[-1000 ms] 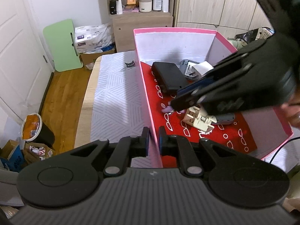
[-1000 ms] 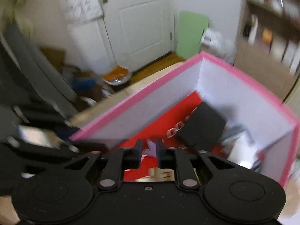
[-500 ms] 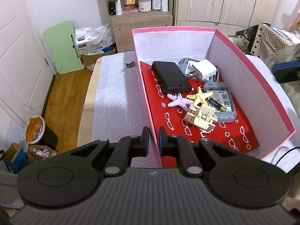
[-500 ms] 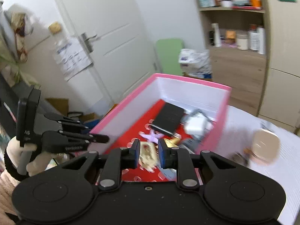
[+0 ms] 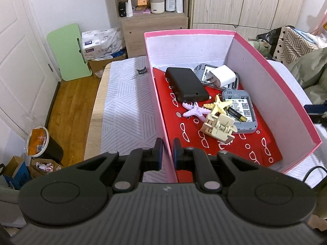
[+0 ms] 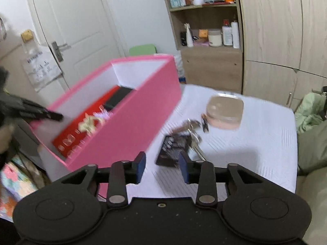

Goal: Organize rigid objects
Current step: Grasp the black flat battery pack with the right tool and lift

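Right hand-held gripper (image 6: 162, 168) swung outside pink box (image 6: 130, 130), jaws opening, empty, left hand-held gripper (image 5: 168, 153) clamping box wall

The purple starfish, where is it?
In the left wrist view, the purple starfish lies on the pink box's red floor, between the black case and the yellow starfish.

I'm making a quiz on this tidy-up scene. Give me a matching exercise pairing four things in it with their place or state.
Things:
1. white plug-in charger
2. gold-tipped black battery
3. beige rounded compact case
4. left gripper

Places or states:
A. on the white cloth outside the pink box
B. shut on the box's near wall
C. on the grey device at the far end of the box
D. on the nearer grey device

Pairs: 1-C, 2-D, 3-A, 4-B
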A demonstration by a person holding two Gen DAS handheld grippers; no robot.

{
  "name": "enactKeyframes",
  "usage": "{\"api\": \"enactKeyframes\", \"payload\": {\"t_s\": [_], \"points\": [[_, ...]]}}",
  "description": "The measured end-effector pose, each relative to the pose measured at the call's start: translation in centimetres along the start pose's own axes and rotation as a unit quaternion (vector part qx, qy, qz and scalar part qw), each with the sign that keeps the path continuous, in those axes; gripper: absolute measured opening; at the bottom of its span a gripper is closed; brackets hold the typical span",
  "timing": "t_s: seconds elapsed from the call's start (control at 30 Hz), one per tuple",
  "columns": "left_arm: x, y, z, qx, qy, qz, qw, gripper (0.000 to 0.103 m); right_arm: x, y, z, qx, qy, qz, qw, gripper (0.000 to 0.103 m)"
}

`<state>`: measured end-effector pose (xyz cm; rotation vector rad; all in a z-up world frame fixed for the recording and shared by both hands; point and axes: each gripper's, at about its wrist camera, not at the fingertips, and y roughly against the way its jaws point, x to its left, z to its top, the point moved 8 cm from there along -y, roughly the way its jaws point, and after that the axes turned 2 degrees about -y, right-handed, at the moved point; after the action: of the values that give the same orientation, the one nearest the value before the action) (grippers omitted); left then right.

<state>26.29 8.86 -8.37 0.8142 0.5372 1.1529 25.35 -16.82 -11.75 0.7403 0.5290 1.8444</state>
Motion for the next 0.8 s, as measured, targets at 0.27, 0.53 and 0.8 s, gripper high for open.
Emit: {"api": "enactKeyframes", "payload": {"t_s": [0.27, 0.53, 0.8], "points": [[0.0, 0.0, 0.1, 0.0, -0.005, 0.003, 1.0, 0.01, 0.4, -4.4, -0.7, -0.002, 0.048, -0.043, 0.998, 0.066], [0.0, -0.1, 0.0, 0.001, -0.004, 0.007, 1.0, 0.01, 0.1, -7.6, -0.2, -0.003, 0.064, -0.055, 0.996, 0.066], [0.0, -0.3, 0.0, 0.002, -0.005, 0.003, 1.0, 0.01, 0.1, -6.7, -0.5, 0.03, 0.054, -0.051, 0.997, 0.057]]}}
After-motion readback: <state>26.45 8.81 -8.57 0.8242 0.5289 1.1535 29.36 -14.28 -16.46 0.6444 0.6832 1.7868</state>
